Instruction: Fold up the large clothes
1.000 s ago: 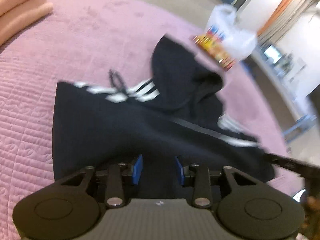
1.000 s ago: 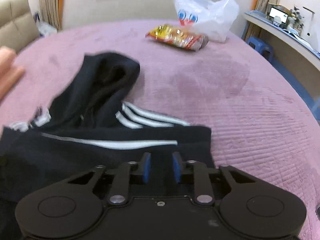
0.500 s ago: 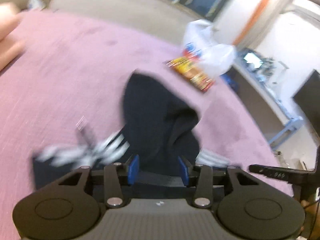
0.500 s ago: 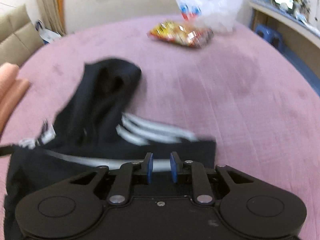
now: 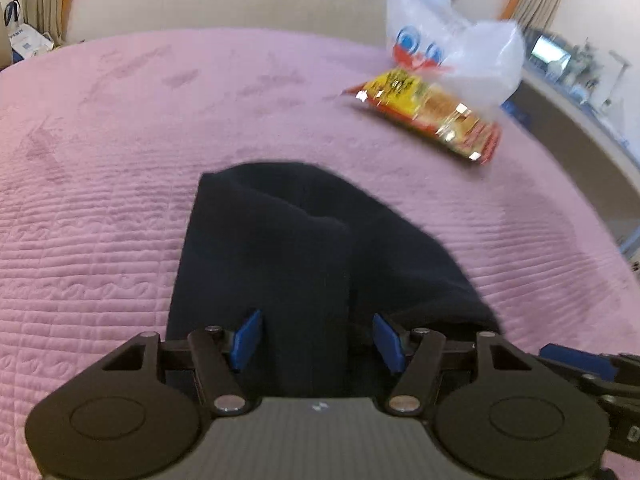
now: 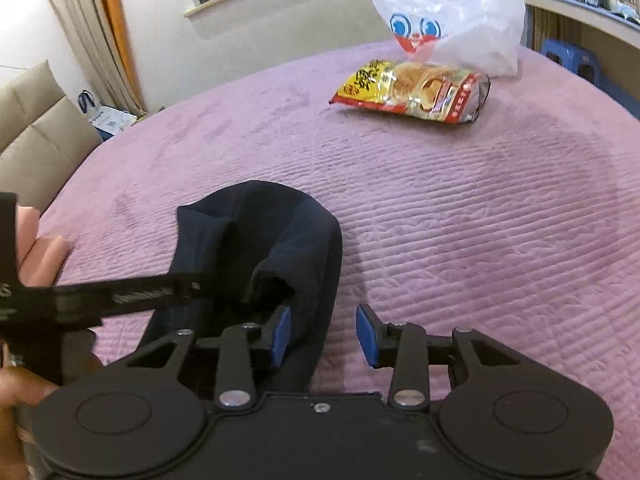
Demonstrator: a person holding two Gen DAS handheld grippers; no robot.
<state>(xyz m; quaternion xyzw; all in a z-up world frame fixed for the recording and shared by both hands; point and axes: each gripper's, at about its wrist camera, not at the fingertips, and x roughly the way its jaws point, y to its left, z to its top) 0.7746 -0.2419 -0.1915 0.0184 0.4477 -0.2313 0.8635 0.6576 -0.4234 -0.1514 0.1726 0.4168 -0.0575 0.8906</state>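
Observation:
A black hooded sweatshirt lies on the pink quilted bed; only its hood (image 5: 288,248) shows ahead of the fingers, the body is hidden under the grippers. My left gripper (image 5: 316,338) is open, its blue pads either side of the hood's base, holding nothing. My right gripper (image 6: 324,336) is open too, just right of the hood (image 6: 280,240), with its left pad against the cloth. The left gripper's black frame (image 6: 120,292) crosses the right wrist view at the left. A blue part of the right gripper (image 5: 576,360) shows at the lower right of the left wrist view.
A yellow and red snack bag (image 6: 408,90) and a white plastic bag (image 6: 452,20) lie at the far side of the bed (image 6: 480,220). A beige sofa (image 6: 36,128) stands at the left. A shelf and blue stool (image 6: 568,56) are at the right.
Both grippers have opened wider and moved forward over the garment toward the hood. The striped body of the sweatshirt, visible before, is now out of sight under the grippers.

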